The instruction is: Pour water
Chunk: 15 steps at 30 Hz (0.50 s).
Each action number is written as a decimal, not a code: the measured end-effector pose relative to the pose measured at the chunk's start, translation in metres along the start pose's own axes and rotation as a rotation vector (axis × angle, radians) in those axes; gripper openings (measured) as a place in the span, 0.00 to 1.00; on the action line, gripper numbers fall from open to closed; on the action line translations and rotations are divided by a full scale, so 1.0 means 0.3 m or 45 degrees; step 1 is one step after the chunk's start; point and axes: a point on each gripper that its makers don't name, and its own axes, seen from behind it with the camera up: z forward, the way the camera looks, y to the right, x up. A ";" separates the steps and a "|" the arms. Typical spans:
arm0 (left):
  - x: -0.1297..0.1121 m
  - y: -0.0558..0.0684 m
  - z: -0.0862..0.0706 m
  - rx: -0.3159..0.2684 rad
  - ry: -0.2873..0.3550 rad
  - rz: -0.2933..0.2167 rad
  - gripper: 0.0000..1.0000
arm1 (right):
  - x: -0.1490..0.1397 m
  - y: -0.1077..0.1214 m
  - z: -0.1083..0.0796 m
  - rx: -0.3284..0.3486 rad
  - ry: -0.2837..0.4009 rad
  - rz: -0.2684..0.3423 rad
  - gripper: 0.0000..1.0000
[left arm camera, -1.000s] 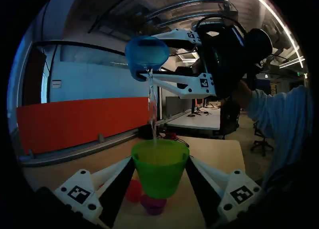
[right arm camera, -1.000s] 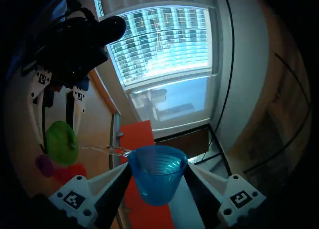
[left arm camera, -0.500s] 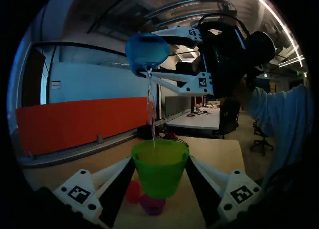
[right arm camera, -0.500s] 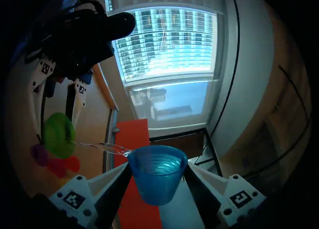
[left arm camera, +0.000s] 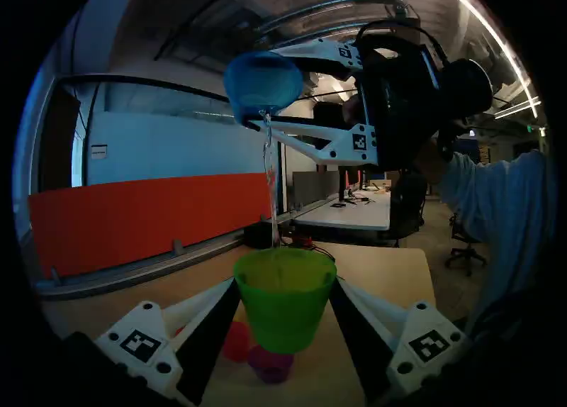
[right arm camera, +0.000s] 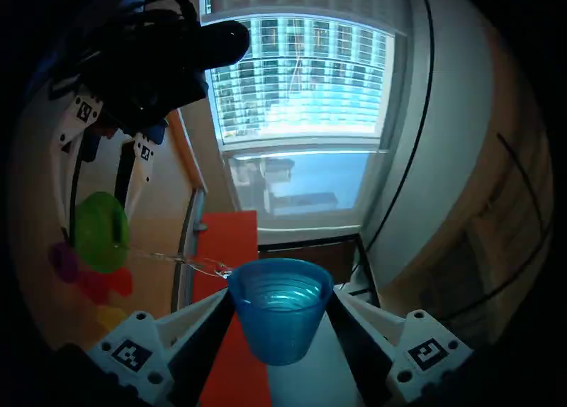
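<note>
Above the wooden table (left arm camera: pixel 386 265), the right gripper (right arm camera: pixel 280 304) clamps the tipped blue cup (right arm camera: pixel 278 325) high over the green cup (left arm camera: pixel 285 311) gripped by the left gripper (left arm camera: pixel 283 288), so a wobble could throw the water stream (left arm camera: pixel 270 187) wide.

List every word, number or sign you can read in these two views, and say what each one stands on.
No text here can be read.
The white notice on the wall: too small to read.
The square black-and-white markers on the left claw and the right claw: coded patterns, not letters or numbers.
</note>
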 end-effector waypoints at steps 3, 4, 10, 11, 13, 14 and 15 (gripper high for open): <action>0.000 0.002 0.002 -0.003 0.001 -0.001 0.85 | 0.001 0.006 0.000 -0.001 0.000 -0.028 0.89; 0.000 0.001 0.002 -0.003 0.002 -0.002 0.85 | 0.002 0.007 0.000 -0.002 0.000 -0.038 0.89; -0.002 -0.003 0.004 -0.003 0.003 -0.005 0.85 | 0.011 0.017 -0.001 -0.009 0.002 -0.090 0.89; -0.003 -0.004 0.005 -0.003 0.003 -0.005 0.85 | 0.012 0.018 -0.001 -0.011 0.002 -0.098 0.89; -0.004 -0.006 0.005 -0.003 0.003 -0.007 0.85 | 0.018 0.020 -0.003 -0.013 0.004 -0.117 0.89; -0.005 -0.006 0.006 -0.003 0.004 -0.008 0.85 | 0.021 0.020 -0.004 -0.014 0.005 -0.126 0.89; -0.005 -0.007 0.006 -0.003 0.004 -0.009 0.85 | 0.024 0.021 -0.004 -0.015 0.006 -0.135 0.89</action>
